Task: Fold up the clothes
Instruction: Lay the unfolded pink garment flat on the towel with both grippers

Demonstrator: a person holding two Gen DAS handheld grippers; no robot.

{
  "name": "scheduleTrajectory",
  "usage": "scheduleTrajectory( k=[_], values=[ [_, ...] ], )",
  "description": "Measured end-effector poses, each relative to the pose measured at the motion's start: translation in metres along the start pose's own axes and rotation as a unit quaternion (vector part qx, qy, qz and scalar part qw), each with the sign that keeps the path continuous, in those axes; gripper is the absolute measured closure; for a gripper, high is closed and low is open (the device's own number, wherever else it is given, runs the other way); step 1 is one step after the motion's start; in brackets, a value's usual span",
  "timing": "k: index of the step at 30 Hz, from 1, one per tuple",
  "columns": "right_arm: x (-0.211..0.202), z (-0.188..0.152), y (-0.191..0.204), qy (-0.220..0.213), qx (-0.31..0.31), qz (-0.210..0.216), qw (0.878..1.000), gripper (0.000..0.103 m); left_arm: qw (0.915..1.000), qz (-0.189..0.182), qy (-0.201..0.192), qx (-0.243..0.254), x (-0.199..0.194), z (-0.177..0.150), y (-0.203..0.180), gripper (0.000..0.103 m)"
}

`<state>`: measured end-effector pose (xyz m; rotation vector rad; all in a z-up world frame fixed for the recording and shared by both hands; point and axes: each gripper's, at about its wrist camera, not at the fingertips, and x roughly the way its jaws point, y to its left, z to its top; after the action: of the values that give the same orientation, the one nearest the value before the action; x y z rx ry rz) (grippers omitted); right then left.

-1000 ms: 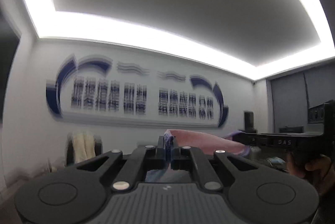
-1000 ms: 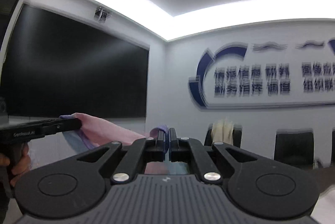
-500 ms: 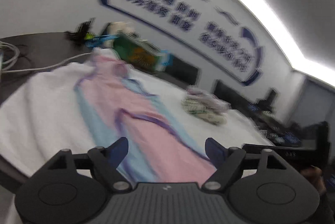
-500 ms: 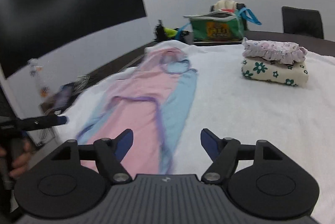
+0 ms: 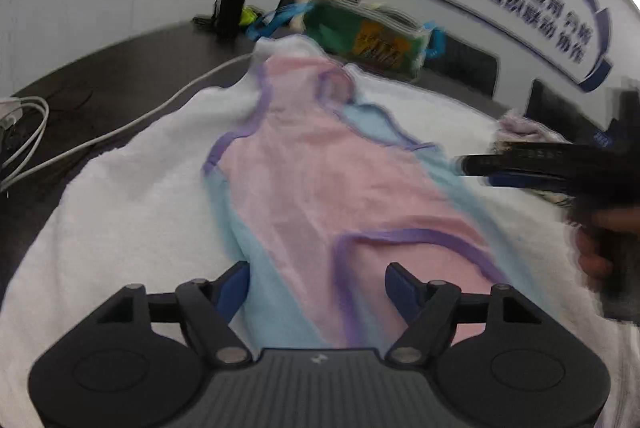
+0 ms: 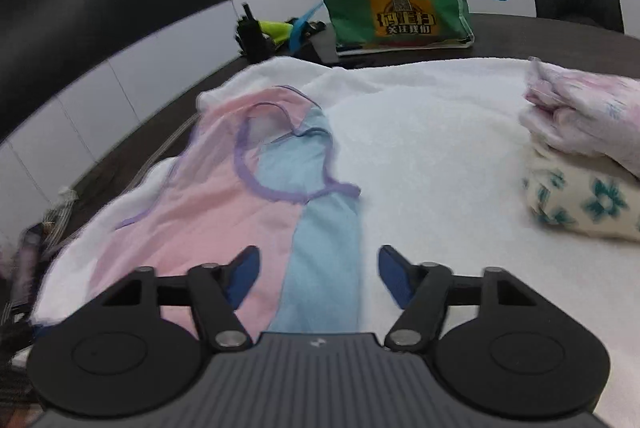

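While the pink and blue garment (image 5: 320, 180) lies spread flat along the left part of the white towel (image 6: 432, 132), both tongs hang above its near end with nothing between their fingers. The left gripper (image 5: 318, 284) has its jaws wide apart over the purple-trimmed hem, pads clear of the cloth. The right gripper (image 6: 318, 276) has its jaws closing, yet they are apart and empty, set over the blue panel near the towel's near edge. In the left wrist view the right gripper also shows from the side at the right edge, blurred, held by a hand (image 5: 600, 244).

The garment runs lengthwise from the near edge of the towel toward its far left corner, neckline at the far end. Toward the towel's right edge sits a stack of folded clothes (image 6: 580, 168), a pale floral piece on top of a cream one with teal flowers. Beyond the towel's far edge, on the dark tabletop (image 6: 540, 36), stands a green bag (image 6: 400, 16) with blue straps. A white cable (image 5: 120, 132) trails across the tabletop past the towel's left edge.
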<state>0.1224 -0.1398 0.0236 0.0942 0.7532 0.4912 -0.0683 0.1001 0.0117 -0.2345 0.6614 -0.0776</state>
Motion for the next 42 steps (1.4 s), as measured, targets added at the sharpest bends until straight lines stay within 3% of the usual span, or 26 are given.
scheduleTrajectory(
  k=[1, 2, 3, 4, 5, 6, 8, 11, 15, 18, 21, 22, 24, 25, 26, 27, 28, 29, 30, 34, 37, 38, 39, 40, 41, 42],
  values=[
    [0.010, 0.002, 0.001, 0.009, 0.000, -0.002, 1.000, 0.054, 0.9999, -0.012, 0.000, 0.010, -0.003, -0.006, -0.006, 0.025],
    [0.020, 0.004, 0.002, 0.018, 0.001, -0.005, 1.000, 0.085, 0.9996, -0.010, -0.001, 0.027, -0.001, -0.010, -0.013, 0.026],
    [0.026, 0.004, 0.004, 0.028, -0.004, -0.010, 1.000, 0.102, 0.9989, 0.000, -0.004, 0.046, 0.003, -0.013, -0.019, 0.036],
    [0.032, 0.003, 0.005, 0.037, -0.009, -0.016, 0.999, 0.103, 0.9978, 0.015, -0.009, 0.064, 0.003, -0.016, -0.025, 0.051],
    [0.027, 0.000, 0.005, 0.024, -0.009, -0.022, 0.999, 0.103, 0.9960, 0.033, -0.015, 0.082, 0.002, -0.018, -0.030, 0.086],
    [0.021, -0.003, 0.004, 0.012, -0.010, -0.028, 0.999, 0.103, 0.9934, 0.051, -0.020, 0.100, 0.001, -0.021, -0.035, 0.092],
    [-0.007, -0.007, -0.008, -0.029, 0.019, -0.044, 0.998, 0.103, 0.9943, 0.012, -0.017, 0.105, -0.002, -0.018, -0.033, 0.096],
    [-0.073, -0.027, -0.033, -0.093, 0.066, -0.057, 0.992, 0.103, 0.9911, -0.059, -0.015, 0.118, -0.009, -0.013, -0.030, 0.096],
    [-0.175, -0.087, -0.040, -0.159, 0.112, -0.093, 0.977, 0.103, 0.9761, -0.066, -0.039, 0.203, -0.019, -0.008, -0.040, 0.096],
    [-0.219, -0.146, -0.026, -0.131, 0.126, -0.109, 0.977, 0.103, 0.9682, -0.072, -0.043, 0.236, -0.013, 0.005, -0.042, 0.096],
    [-0.226, -0.176, 0.013, -0.081, 0.076, -0.062, 0.992, 0.103, 0.9514, -0.059, -0.073, 0.293, 0.001, 0.027, -0.053, 0.092],
    [-0.227, -0.184, 0.027, -0.065, 0.055, -0.043, 0.995, 0.102, 0.9555, -0.050, -0.069, 0.282, 0.008, 0.040, -0.054, 0.089],
    [-0.240, -0.178, 0.034, -0.095, 0.027, -0.025, 0.995, 0.097, 0.9719, -0.021, -0.048, 0.229, 0.019, 0.065, -0.053, 0.082],
    [-0.249, -0.172, 0.027, -0.124, 0.028, -0.041, 0.991, 0.094, 0.9795, -0.013, -0.048, 0.195, 0.013, 0.070, -0.052, 0.082],
    [-0.254, -0.165, 0.017, -0.141, 0.030, -0.061, 0.988, 0.083, 0.9834, -0.022, -0.055, 0.172, 0.001, 0.069, -0.050, 0.077],
    [-0.252, -0.157, 0.004, -0.148, 0.029, -0.083, 0.985, 0.069, 0.9850, -0.041, -0.059, 0.157, -0.013, 0.063, -0.050, 0.064],
    [-0.250, -0.149, -0.010, -0.156, 0.028, -0.105, 0.982, 0.064, 0.9863, -0.062, -0.060, 0.140, -0.029, 0.052, -0.051, 0.054],
    [-0.238, -0.139, -0.027, -0.143, 0.030, -0.119, 0.982, 0.061, 0.9866, -0.083, -0.062, 0.126, -0.043, 0.037, -0.054, 0.036],
    [-0.226, -0.128, -0.043, -0.130, 0.032, -0.133, 0.982, 0.061, 0.9861, -0.104, -0.064, 0.113, -0.055, 0.020, -0.059, 0.031],
    [-0.148, -0.083, -0.084, -0.055, 0.042, -0.080, 0.994, 0.061, 0.9652, -0.175, 0.001, 0.194, -0.068, -0.054, -0.111, 0.033],
    [-0.097, -0.063, -0.092, -0.006, 0.049, -0.062, 0.997, 0.062, 0.9557, -0.159, 0.010, 0.248, -0.061, -0.084, -0.140, 0.033],
    [-0.092, -0.066, -0.089, -0.011, 0.046, -0.073, 0.996, 0.071, 0.9546, -0.138, 0.007, 0.264, -0.057, -0.089, -0.146, 0.034],
    [-0.087, -0.068, -0.085, -0.016, 0.044, -0.084, 0.995, 0.100, 0.9534, -0.116, 0.003, 0.279, -0.054, -0.091, -0.146, 0.047],
    [-0.088, -0.069, -0.081, -0.015, 0.032, -0.097, 0.995, 0.100, 0.9517, -0.097, 0.001, 0.291, -0.051, -0.093, -0.145, 0.061],
    [-0.102, -0.072, -0.083, -0.032, 0.041, -0.112, 0.992, 0.102, 0.9501, -0.099, 0.005, 0.296, -0.049, -0.092, -0.140, 0.095],
    [-0.116, -0.075, -0.085, -0.049, 0.050, -0.127, 0.989, 0.102, 0.9503, -0.114, 0.017, 0.289, -0.050, -0.089, -0.129, 0.098]
  ],
)
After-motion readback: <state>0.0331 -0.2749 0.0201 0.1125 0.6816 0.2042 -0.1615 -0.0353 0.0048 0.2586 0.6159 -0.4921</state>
